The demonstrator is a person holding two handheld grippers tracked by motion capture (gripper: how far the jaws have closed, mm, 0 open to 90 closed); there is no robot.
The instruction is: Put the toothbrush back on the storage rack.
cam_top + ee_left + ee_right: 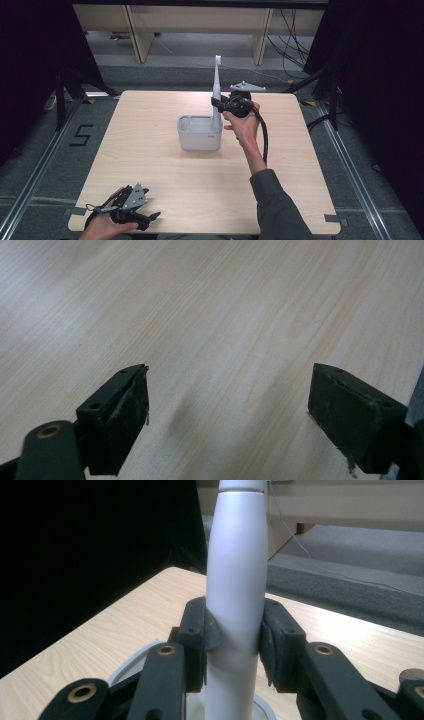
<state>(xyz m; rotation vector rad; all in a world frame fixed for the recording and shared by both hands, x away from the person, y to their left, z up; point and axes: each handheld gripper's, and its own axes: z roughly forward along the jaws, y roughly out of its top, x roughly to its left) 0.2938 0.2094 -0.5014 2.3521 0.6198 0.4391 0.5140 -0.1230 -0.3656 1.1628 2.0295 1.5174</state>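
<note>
Your right gripper (218, 103) clamps the upright white toothbrush (217, 85) over the grey holder (200, 132); your left gripper (150, 218) rests wide-fingered near the tabletop (150, 150) edge.

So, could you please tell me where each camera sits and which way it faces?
High view: above the person's side, facing forward and down on the table; both forearms show.
Left gripper view: on the left hand-held gripper, open over bare tabletop.
Right gripper view: on the right hand-held gripper, clamping the white toothbrush.
Shared: the high view shows that toothbrush upright in the holder.
</note>
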